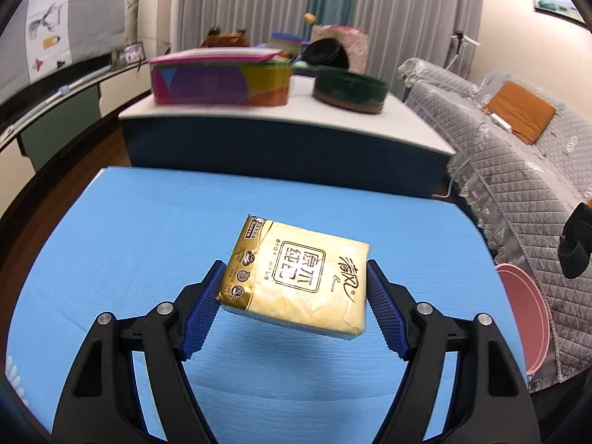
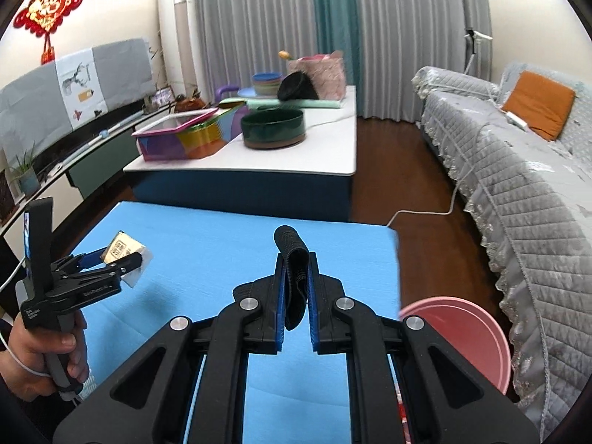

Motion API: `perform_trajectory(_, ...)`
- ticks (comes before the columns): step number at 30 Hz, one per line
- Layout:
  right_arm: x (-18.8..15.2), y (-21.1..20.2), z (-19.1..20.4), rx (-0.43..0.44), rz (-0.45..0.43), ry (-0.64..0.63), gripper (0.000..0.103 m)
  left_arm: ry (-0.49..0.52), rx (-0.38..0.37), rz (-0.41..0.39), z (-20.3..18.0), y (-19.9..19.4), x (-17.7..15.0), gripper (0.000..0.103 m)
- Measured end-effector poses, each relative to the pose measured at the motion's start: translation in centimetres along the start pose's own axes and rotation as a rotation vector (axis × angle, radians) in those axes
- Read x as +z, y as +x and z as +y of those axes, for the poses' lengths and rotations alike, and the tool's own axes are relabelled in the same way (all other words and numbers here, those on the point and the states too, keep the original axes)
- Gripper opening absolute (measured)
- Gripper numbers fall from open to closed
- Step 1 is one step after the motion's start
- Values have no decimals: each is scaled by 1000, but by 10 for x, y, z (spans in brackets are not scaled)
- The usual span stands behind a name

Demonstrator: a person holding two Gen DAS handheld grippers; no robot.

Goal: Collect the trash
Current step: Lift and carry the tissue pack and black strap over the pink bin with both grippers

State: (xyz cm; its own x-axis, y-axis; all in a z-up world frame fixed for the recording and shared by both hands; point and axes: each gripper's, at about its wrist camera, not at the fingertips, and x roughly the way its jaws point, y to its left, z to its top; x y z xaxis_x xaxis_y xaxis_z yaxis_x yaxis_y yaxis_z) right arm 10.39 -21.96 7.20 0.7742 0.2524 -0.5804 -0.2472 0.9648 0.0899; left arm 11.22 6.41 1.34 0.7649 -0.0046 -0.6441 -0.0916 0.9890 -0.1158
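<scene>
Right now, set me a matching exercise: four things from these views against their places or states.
Things:
1. tissue pack
2. black strap
3. pink bin
4. green bowl

Places or states:
A. on the white table beyond the blue one
B. clamped in the right gripper
C. on the floor between the blue table and the sofa
D. held off the blue table by the left gripper

Pairs: 1-D, 2-B, 3-C, 4-A
</scene>
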Motion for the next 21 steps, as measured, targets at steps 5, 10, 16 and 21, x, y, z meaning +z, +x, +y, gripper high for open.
perform_trajectory(5, -15, -10, -29, -11, -18, 71, 11, 35, -35, -57, -20, -18, -3, 72)
perform_trajectory(10, -29, -22, -54, -41, -31, 98, 11, 73, -70, -71, -45, -28, -6, 72)
perform_trajectory(16, -37, -42, -90, -72, -60, 157, 11, 106, -109, -61, -83, -34, -8, 72)
perform_trajectory(21, -44, -58, -120, -111, -80, 213, 11, 160, -142, -50, -122, -34, -12, 72)
